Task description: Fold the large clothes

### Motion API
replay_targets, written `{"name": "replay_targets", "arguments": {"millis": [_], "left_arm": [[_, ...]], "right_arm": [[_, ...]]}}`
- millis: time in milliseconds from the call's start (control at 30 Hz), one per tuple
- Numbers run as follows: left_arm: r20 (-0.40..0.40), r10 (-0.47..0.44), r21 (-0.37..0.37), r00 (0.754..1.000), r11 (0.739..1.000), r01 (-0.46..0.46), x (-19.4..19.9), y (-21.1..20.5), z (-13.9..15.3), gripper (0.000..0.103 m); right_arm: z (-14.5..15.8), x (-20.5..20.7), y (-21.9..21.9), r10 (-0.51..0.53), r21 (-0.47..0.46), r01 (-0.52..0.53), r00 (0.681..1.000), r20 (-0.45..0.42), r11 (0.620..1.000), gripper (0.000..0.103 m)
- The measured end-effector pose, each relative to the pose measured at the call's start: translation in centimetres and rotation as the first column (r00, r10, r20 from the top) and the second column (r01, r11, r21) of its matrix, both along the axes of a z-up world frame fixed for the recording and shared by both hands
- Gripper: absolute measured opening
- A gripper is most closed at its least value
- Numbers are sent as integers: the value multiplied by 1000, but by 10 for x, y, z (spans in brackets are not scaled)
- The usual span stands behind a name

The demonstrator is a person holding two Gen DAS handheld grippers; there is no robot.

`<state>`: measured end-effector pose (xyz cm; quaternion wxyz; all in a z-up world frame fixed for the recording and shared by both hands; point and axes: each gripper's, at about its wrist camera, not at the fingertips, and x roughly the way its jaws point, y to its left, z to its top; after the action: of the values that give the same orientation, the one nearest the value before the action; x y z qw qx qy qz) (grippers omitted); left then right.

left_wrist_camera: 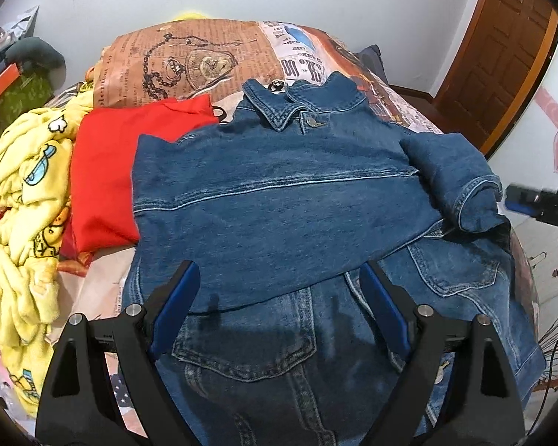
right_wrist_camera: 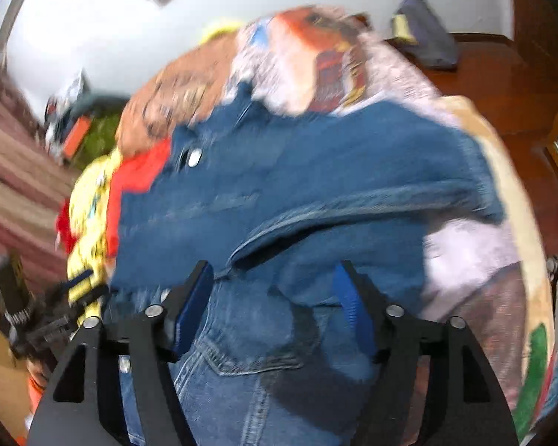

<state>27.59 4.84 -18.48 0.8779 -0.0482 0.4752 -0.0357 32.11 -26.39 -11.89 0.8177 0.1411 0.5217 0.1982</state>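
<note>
Lying front-up on the bed (left_wrist_camera: 189,59), a denim jacket (left_wrist_camera: 279,193) has one sleeve folded across its chest, a red garment (left_wrist_camera: 104,171) and yellow blanket (left_wrist_camera: 22,200) beside it, a wooden door (left_wrist_camera: 502,55) beyond. Left gripper (left_wrist_camera: 281,278) and right gripper (right_wrist_camera: 275,278) hover above the hem, jaws spread, gripping nothing.

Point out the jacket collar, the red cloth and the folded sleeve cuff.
Collar (left_wrist_camera: 279,111): left wrist view, left flap.
Red cloth (left_wrist_camera: 104,171): left wrist view, middle of its flat top.
Cuff (left_wrist_camera: 478,204): left wrist view, stitched hem.
</note>
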Motion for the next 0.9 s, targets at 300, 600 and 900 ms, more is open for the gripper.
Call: {"name": "replay_targets", "arguments": {"millis": [300, 600, 900], "left_arm": [[-8, -5, -5, 1000, 1000, 5, 4, -5, -1, 88], [-38, 26, -5, 999, 1000, -26, 8, 3, -12, 87], [-15, 46, 2, 999, 999, -46, 6, 14, -8, 87]], "right_arm": [[-47, 30, -82, -304, 172, 335, 935, -184, 926, 67], [-64, 59, -92, -388, 176, 414, 907, -161, 893, 60], [-27, 76, -66, -330, 113, 329, 944, -10, 938, 9]]}}
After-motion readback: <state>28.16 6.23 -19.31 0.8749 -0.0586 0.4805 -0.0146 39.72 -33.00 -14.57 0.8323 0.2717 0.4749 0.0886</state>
